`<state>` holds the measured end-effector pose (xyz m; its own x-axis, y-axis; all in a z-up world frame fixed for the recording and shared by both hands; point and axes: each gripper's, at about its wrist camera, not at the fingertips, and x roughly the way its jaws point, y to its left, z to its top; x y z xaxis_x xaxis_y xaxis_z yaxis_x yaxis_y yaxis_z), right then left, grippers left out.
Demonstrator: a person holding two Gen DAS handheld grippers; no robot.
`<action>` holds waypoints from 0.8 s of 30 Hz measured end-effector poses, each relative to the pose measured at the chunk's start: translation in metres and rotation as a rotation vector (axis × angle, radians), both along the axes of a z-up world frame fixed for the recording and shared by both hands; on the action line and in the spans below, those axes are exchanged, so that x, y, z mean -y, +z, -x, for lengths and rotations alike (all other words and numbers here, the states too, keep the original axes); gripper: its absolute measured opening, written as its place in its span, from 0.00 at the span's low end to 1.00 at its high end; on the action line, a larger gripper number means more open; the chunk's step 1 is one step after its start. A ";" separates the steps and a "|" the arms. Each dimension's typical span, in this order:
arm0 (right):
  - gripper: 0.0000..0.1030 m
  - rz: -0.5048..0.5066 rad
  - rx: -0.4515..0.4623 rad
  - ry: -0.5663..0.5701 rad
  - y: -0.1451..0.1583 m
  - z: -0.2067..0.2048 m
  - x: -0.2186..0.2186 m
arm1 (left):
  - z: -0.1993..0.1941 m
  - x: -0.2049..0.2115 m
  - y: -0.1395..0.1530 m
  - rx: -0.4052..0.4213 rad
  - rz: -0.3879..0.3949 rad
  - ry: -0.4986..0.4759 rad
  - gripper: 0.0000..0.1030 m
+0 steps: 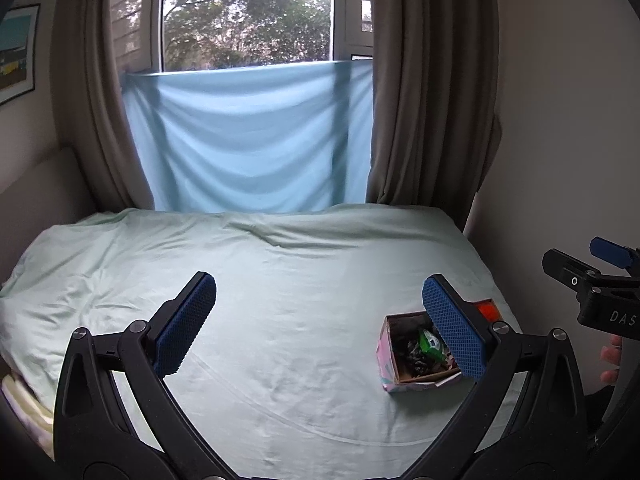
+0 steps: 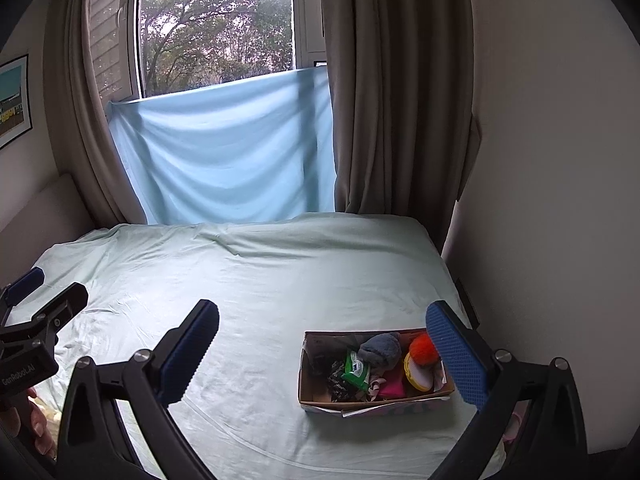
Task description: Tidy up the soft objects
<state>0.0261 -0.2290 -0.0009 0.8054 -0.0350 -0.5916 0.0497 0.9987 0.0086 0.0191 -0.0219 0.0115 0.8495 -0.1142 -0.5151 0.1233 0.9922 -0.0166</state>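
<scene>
A small cardboard box (image 2: 308, 380) stands on the pale green bed sheet (image 2: 260, 280) near the bed's right edge. Inside it lie a grey plush (image 2: 380, 350), an orange fuzzy ball (image 2: 423, 349), a green packet (image 2: 356, 368), a pink cloth (image 2: 393, 387) and a yellow-rimmed round thing (image 2: 416, 372). My right gripper (image 2: 322, 354) is open above the bed, the box near its right finger. My left gripper (image 1: 320, 324) is open too, over bare sheet; the same box (image 1: 387, 354) sits by its right finger, partly hidden.
The light blue cloth (image 1: 248, 140) hangs over the window's lower part between brown curtains (image 1: 424, 100). A white wall (image 2: 552, 180) runs close along the bed's right side. A padded headboard (image 1: 36, 196) stands on the left. A hand (image 1: 610, 364) shows at the right edge.
</scene>
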 end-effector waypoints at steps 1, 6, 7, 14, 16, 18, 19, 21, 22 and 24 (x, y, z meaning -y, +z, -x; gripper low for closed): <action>1.00 0.000 0.001 0.000 0.000 0.000 0.000 | 0.001 0.001 0.001 0.003 0.001 0.000 1.00; 1.00 0.000 0.010 0.001 0.001 0.003 -0.001 | 0.006 0.003 0.004 0.023 -0.002 0.007 1.00; 1.00 0.001 0.012 0.000 0.002 0.003 -0.001 | 0.007 0.003 0.004 0.027 -0.003 0.008 1.00; 1.00 0.002 0.013 -0.003 0.003 0.005 -0.003 | 0.010 0.001 0.003 0.029 0.003 0.020 1.00; 1.00 0.002 0.012 -0.004 0.004 0.005 -0.004 | 0.011 0.000 0.002 0.031 0.003 0.024 1.00; 1.00 0.001 0.012 -0.001 0.004 0.005 -0.004 | 0.010 0.000 0.002 0.029 0.003 0.028 1.00; 1.00 0.000 0.012 0.000 0.004 0.005 -0.004 | 0.011 0.000 0.002 0.028 0.003 0.029 1.00; 1.00 0.000 0.012 0.001 0.005 0.005 -0.004 | 0.011 0.000 0.001 0.027 0.003 0.030 1.00; 1.00 -0.001 0.012 0.001 0.004 0.006 -0.004 | 0.012 0.000 0.001 0.025 0.003 0.031 1.00; 1.00 -0.001 0.012 -0.002 0.005 0.006 -0.004 | 0.012 0.000 0.000 0.025 0.004 0.031 1.00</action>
<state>0.0198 -0.2246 0.0037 0.8125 -0.0360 -0.5819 0.0513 0.9986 0.0098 0.0071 -0.0214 0.0115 0.8651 -0.0898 -0.4935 0.0929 0.9955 -0.0183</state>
